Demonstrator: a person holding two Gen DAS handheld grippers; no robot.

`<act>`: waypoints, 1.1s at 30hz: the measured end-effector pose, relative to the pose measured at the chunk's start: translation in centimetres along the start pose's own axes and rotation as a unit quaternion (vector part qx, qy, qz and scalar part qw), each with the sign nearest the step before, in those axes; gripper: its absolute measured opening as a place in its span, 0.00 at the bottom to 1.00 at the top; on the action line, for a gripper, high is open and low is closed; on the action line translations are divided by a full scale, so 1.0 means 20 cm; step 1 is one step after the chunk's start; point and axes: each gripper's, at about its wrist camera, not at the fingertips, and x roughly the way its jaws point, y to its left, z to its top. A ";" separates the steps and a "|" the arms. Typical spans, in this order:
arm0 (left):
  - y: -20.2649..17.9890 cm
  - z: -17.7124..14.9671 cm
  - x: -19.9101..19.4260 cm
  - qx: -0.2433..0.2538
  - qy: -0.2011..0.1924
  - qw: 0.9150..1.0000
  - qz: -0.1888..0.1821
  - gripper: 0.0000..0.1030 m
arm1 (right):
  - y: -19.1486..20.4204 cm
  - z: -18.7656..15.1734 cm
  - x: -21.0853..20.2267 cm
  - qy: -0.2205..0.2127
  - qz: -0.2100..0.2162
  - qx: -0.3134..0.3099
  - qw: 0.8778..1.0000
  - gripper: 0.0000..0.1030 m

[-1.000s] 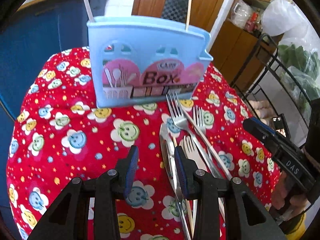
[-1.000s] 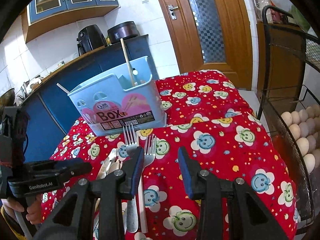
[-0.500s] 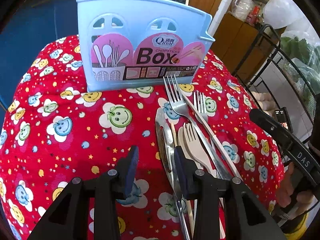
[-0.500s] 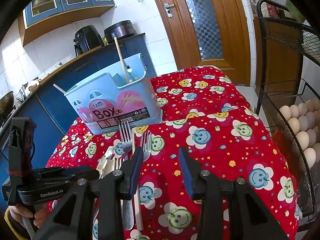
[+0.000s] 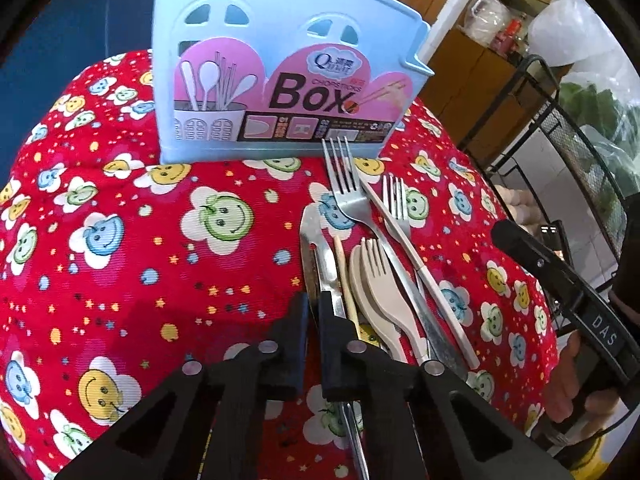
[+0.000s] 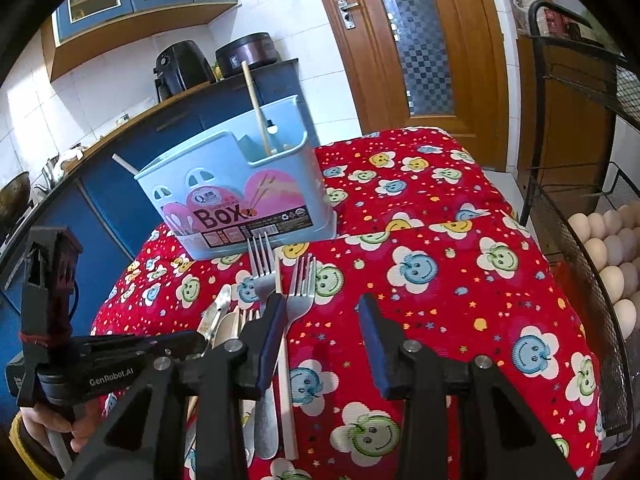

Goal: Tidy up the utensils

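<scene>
A light blue utensil box (image 5: 280, 40) stands at the far side of the red smiley tablecloth (image 5: 120, 280), with a wooden chopstick (image 6: 256, 112) upright inside. In front of it lie a steel knife (image 5: 316, 240), a large steel fork (image 5: 344, 188), a small steel fork (image 5: 396, 204), a beige plastic fork (image 5: 376, 272) and a white chopstick (image 5: 424, 276). My left gripper (image 5: 314, 312) is down on the cloth, shut on the knife's blade. My right gripper (image 6: 320, 320) hovers open above the fork handles with nothing between its fingers.
A black wire rack holding eggs (image 6: 608, 248) stands right of the table. Blue cabinets (image 6: 120, 184) and a wooden door (image 6: 420, 40) lie behind. A person's hand (image 6: 48, 420) holds the left gripper's handle at the table's near left edge.
My left gripper sank toward the cutlery pile and its jaws closed on the steel knife. The right gripper stayed where it was, still open.
</scene>
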 end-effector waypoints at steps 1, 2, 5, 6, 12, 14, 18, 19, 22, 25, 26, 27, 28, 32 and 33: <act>0.01 0.00 0.00 -0.005 -0.002 1.000 0.000 0.04 | 0.00 0.00 0.00 0.002 0.001 -0.002 1.000 0.40; 0.01 0.00 -0.01 -0.007 -0.004 1.000 0.001 0.04 | 0.01 0.00 0.01 0.003 0.001 -0.003 1.000 0.40; 0.04 0.00 -0.03 -0.016 -0.012 1.000 0.006 0.03 | 0.03 0.00 0.02 0.008 0.003 -0.007 1.000 0.40; 0.05 0.00 -0.04 -0.019 -0.018 1.000 0.011 0.03 | 0.03 0.00 0.03 0.010 0.004 -0.009 1.000 0.40; 0.12 0.02 -0.13 -0.023 -0.049 0.997 0.055 0.02 | 0.06 0.00 0.11 0.040 0.015 -0.011 0.999 0.40; 0.14 0.02 -0.13 -0.026 -0.055 0.996 0.071 0.02 | 0.06 0.00 0.13 0.049 0.019 -0.010 0.999 0.40; 0.18 0.01 -0.11 -0.036 -0.049 0.996 0.069 0.02 | 0.08 0.00 0.17 0.066 0.018 -0.019 0.997 0.40; 0.17 0.01 -0.10 -0.038 -0.047 0.996 0.066 0.03 | 0.08 0.00 0.18 0.070 0.019 -0.022 0.997 0.40; 0.21 0.01 -0.12 -0.043 -0.044 0.996 0.059 0.03 | 0.10 0.01 0.20 0.077 0.018 -0.032 0.996 0.40; 0.23 0.01 -0.11 -0.054 -0.035 0.997 0.045 0.05 | 0.12 0.02 0.21 0.084 0.017 -0.042 0.995 0.40; 0.24 0.01 -0.11 -0.059 -0.032 0.997 0.037 0.07 | 0.12 0.03 0.21 0.085 0.017 -0.045 0.995 0.40; 0.24 0.01 -0.11 -0.064 -0.029 0.997 0.030 0.07 | 0.13 0.03 0.22 0.087 0.017 -0.049 0.995 0.40; 0.25 0.01 -0.11 -0.068 -0.027 0.997 0.024 0.08 | 0.13 0.04 0.22 0.088 0.017 -0.053 0.995 0.40; 0.25 0.01 -0.11 -0.069 -0.027 0.997 0.009 0.16 | 0.15 0.07 0.26 0.100 0.022 -0.064 0.993 0.40; 0.25 0.01 -0.11 -0.068 -0.026 0.997 0.008 0.18 | 0.15 0.07 0.28 0.106 0.022 -0.070 0.992 0.40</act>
